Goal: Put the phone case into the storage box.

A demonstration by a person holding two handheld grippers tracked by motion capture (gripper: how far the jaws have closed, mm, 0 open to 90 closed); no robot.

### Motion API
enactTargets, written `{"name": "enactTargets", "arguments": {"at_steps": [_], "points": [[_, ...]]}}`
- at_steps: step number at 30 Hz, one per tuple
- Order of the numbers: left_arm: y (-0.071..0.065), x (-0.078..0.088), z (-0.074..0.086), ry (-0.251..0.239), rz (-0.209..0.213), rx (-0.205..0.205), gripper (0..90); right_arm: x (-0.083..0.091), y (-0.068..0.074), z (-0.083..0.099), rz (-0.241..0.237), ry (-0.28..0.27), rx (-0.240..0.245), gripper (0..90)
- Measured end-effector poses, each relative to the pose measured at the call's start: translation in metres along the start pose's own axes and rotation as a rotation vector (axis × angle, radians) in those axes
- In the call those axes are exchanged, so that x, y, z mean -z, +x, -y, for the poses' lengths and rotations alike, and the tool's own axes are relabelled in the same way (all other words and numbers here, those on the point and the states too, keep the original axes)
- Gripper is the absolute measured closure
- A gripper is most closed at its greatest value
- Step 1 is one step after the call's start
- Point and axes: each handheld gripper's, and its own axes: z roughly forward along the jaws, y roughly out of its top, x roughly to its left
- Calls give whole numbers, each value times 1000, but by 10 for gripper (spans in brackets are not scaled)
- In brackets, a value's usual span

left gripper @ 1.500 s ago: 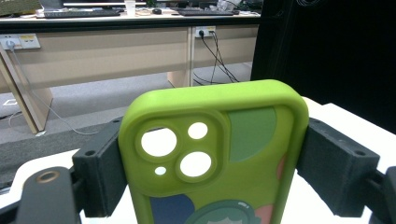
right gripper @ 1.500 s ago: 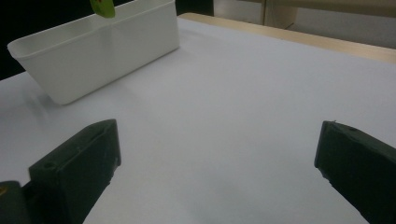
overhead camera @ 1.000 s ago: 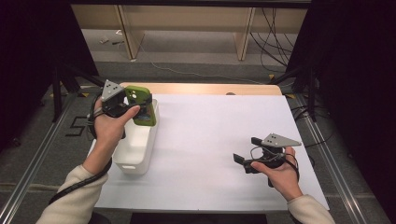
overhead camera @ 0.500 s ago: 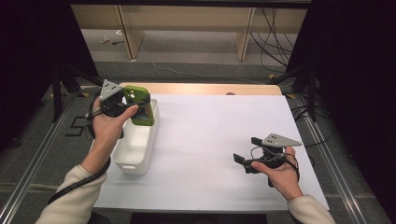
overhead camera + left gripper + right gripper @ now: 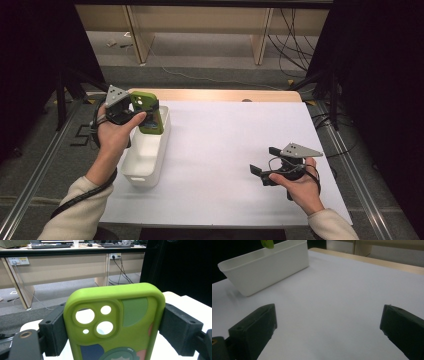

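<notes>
A lime-green phone case [image 5: 148, 112] with camera cut-outs hangs over the far end of a white rectangular bin [image 5: 148, 167]. My left gripper [image 5: 145, 111] is shut on it, and in the left gripper view both black pads press the case [image 5: 113, 322] at its two sides. My right gripper [image 5: 264, 166] rests low over the white table sheet at the right, jaws spread wide with nothing between them. From the right gripper view, the bin [image 5: 265, 266] stands ahead at the left, with a tip of the green case [image 5: 267, 243] above its rim.
White sheet [image 5: 225, 150] covers the table, with a wooden strip [image 5: 220, 95] at its far edge. Metal rails run along both sides of the table. Cables and wooden desk legs stand on the floor beyond.
</notes>
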Motion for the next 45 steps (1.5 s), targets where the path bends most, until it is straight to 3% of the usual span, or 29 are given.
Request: {"name": "enactTargets", "arguments": {"at_steps": [45], "points": [[3, -7, 2, 23, -1, -11, 166, 1, 1, -1, 1, -17, -3, 21]]}}
